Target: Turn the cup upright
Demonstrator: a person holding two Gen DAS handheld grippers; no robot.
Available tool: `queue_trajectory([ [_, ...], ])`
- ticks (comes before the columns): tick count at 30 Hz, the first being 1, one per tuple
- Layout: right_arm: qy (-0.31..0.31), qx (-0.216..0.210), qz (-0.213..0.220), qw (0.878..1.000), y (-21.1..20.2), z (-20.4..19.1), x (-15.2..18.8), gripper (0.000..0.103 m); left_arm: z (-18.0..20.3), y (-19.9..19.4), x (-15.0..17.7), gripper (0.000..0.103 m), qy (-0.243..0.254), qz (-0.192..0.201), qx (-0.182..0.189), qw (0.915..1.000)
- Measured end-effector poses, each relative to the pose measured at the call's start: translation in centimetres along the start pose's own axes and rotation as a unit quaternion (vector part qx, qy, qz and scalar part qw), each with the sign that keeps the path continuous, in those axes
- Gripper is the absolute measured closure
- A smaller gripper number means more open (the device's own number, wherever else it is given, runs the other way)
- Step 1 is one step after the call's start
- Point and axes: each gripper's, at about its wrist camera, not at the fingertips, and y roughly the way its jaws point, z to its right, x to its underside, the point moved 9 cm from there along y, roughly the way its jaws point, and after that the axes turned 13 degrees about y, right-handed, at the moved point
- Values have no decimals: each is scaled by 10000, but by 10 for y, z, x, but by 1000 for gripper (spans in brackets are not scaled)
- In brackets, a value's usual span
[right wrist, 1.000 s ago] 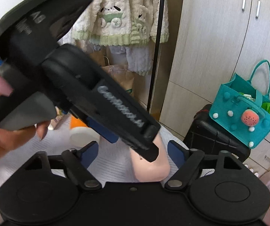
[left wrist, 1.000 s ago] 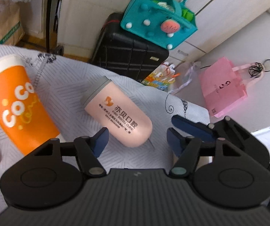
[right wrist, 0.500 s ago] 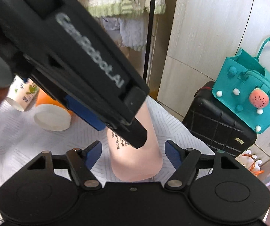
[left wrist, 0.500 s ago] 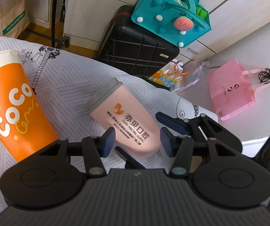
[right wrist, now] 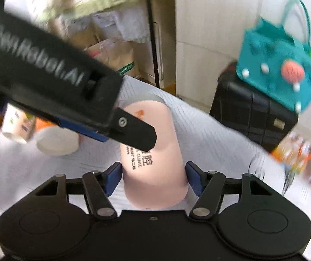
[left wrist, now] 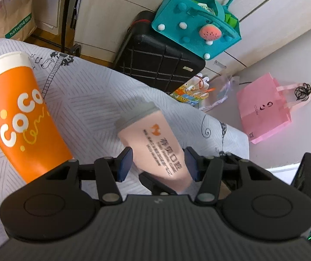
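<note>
While an orange cup point(left wrist: 18, 113) lies close on the left of the striped cloth point(left wrist: 90, 100), the left gripper point(right wrist: 90, 113) itself reaches across the right wrist view and hides part of what lies beyond it. Behind the cloth stand a black suitcase point(left wrist: 155, 65) with a teal bag point(left wrist: 194, 21) on top, and a pink bag point(left wrist: 264, 111) lies on the floor to the right. A brown paper bag point(left wrist: 7, 19) sits at the far left.

The pink cup point(left wrist: 155, 150) lies on its side on the cloth, grey rim pointing away, rounded base toward both cameras, with an orange logo and dark print along its wall. The left gripper point(left wrist: 158, 163) is spread wide, its blue pads point(left wrist: 125, 163) either side of the cup with small gaps showing. The right gripper point(right wrist: 153, 178) is likewise parted around the cup's base end, its pads point(right wrist: 112, 179) just beside the wall; I cannot tell whether they touch it.
</note>
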Motion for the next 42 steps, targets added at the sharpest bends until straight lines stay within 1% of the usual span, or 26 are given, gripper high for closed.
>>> queue_trajectory([
  [5, 353, -165, -193, 9991, -17, -5, 15, 35, 7, 3, 19, 52, 78, -196, 37, 9998],
  [6, 410, -184, -282, 9986, -20, -6, 18, 35, 8, 3, 23, 52, 110, -195, 10, 9997],
  [9, 419, -68, -336, 9985, -23, -5, 23, 35, 12, 2, 34, 51, 146, -209, 54, 9997],
  [14, 487, -64, -442, 9978, -31, -6, 39, 36, 16, 0, 49, 51, 228, -285, 81, 9993],
  [20, 753, -208, -512, 9956, -34, -5, 48, 36, 20, -4, 61, 52, 320, -266, 55, 9991],
  [22, 809, -234, -514, 9951, -37, -9, 55, 36, 20, -7, 64, 52, 341, -265, 49, 9991],
  [26, 933, -399, -518, 9935, -44, -15, 62, 36, 22, -21, 74, 52, 475, -142, -21, 9988],
  [28, 904, -387, -481, 9940, -49, -19, 67, 36, 21, -30, 80, 52, 483, -147, 17, 9987],
  [29, 813, -447, -447, 9947, -52, -23, 69, 36, 21, -34, 83, 52, 517, -119, 6, 9986],
  [32, 813, -446, -428, 9948, -59, -29, 78, 36, 18, -52, 91, 52, 624, 16, -47, 9980],
  [36, 883, -428, -434, 9942, -64, -36, 94, 36, 15, -71, 107, 52, 714, -8, -6, 9974],
  [38, 886, -413, -443, 9942, -65, -41, 103, 36, 14, -81, 117, 52, 810, 47, -60, 9967],
  [42, 869, -426, -441, 9943, -68, -53, 117, 36, 15, -95, 135, 52, 924, 30, 6, 9957],
])
